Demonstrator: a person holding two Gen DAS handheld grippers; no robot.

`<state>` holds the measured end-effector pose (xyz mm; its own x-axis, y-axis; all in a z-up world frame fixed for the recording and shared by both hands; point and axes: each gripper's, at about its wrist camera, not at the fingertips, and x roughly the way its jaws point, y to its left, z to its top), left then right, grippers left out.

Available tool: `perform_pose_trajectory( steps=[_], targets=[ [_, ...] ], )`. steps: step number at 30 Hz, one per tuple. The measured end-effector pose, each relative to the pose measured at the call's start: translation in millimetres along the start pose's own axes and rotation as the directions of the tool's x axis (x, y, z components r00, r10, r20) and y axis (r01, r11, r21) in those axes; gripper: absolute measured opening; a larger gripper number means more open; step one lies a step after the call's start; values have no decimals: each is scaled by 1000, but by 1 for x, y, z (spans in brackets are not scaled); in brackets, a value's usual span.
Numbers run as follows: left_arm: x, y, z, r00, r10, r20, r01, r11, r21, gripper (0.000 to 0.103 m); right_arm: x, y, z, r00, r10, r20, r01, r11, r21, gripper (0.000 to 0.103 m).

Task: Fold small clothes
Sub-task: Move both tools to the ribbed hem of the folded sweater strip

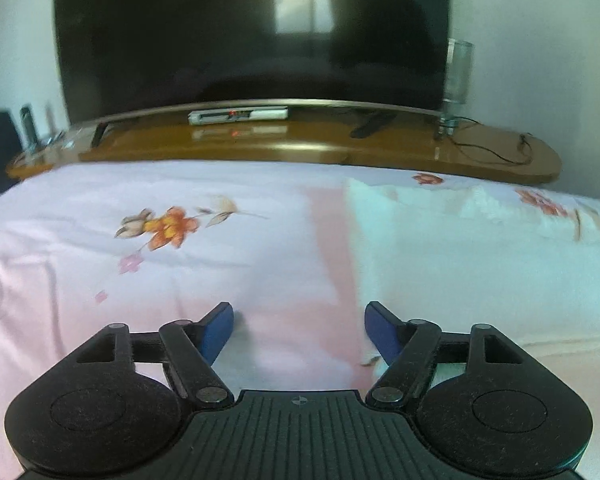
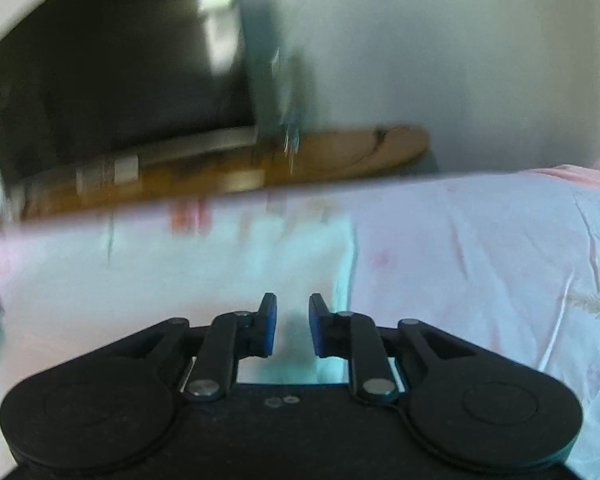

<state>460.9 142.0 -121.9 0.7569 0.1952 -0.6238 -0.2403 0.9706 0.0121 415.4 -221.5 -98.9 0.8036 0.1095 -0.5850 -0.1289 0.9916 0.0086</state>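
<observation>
Left wrist view: one white cloth (image 1: 460, 264) lies on the bed (image 1: 100, 240); left gripper (image 1: 299, 326) fingers gape, empty. Right gripper (image 2: 292, 324) fingers narrowly parted, pinching nothing.

Each hand-held gripper, left (image 1: 299, 326) and right (image 2: 292, 326), is matte black plastic with blue pads (image 1: 219, 330), silver pivot screws (image 1: 211, 394), round side housings and a ribbed centre plate.

Both wrist views sit low and close over the bed (image 1: 100, 240), angled down, facing the TV (image 1: 252, 32) and wooden shelf (image 1: 300, 144); right view tilted, blurred. Shared: bed, TV, shelf.
</observation>
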Motion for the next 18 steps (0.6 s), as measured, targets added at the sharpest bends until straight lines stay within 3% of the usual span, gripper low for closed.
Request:
perform_pose_trajectory(
  steps=[1,2,3,4,6,11,14,18],
  targets=[
    [-10,2,0,1000,-8,9,8,1000,-16,73,-3,4,0,1000,-16,-2,16,999,-29,19],
    [-12,6,-1,999,-21,26,22,1000,-18,81,-10,2,3,1000,-9,-2,9,1000,8,19],
    [-22,8,-6,999,-26,42,27,1000,-13,100,-18,-2,4,1000,10,12,-10,999,51,20],
    [-35,11,-12,998,-22,59,22,1000,-6,103,-28,-7,4,999,32,39,-36,995,96,20],
    [-63,22,-29,996,-54,73,54,999,1,103,-51,-16,-3,997,34,62,-42,990,137,20],
    [-122,57,-81,987,-161,-20,160,987,-30,102,-115,-46,-52,998,66,-7,-62,970,237,23],
    [-155,72,-113,978,-195,-68,193,981,-35,80,-154,-57,-90,992,105,-76,-79,954,288,28],
    [-188,78,-148,972,-205,-111,206,979,-11,78,-201,-60,-134,982,142,-127,-86,925,370,39]
  ],
)
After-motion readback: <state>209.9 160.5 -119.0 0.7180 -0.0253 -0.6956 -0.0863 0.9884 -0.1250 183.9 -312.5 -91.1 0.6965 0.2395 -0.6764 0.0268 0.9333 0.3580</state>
